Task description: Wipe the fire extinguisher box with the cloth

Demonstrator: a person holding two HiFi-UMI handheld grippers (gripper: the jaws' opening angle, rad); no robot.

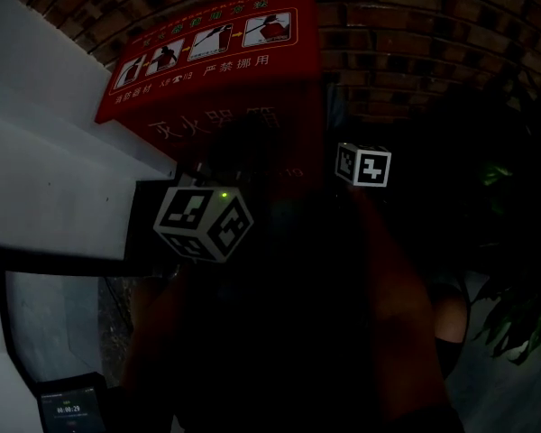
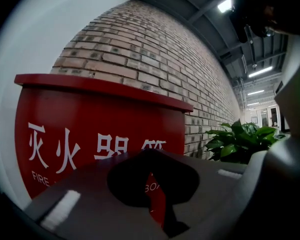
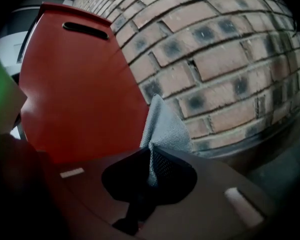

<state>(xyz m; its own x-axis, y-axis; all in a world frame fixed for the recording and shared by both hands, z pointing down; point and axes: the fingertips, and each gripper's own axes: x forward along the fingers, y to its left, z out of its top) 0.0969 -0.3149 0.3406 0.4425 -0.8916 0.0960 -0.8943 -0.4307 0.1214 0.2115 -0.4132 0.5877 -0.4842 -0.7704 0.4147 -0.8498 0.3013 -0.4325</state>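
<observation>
The red fire extinguisher box [image 1: 218, 70] stands against the brick wall, with white picture instructions on its lid. In the left gripper view its front [image 2: 90, 129] with white characters fills the middle. My left gripper [image 2: 149, 153] is level before that front, jaws shut with nothing in them. In the right gripper view my right gripper [image 3: 151, 151] is shut on a grey cloth [image 3: 164, 129]. The cloth sticks up by the box's side [image 3: 80, 99], at the edge next to the wall. In the dark head view only the marker cubes show, left [image 1: 203, 222] and right [image 1: 362, 165].
A brick wall [image 3: 220, 59] runs behind and to the right of the box. A green potted plant [image 2: 240, 139] stands on the right along the wall. A white panel [image 1: 45, 170] lies left of the box. A small lit screen [image 1: 70, 409] sits at the bottom left.
</observation>
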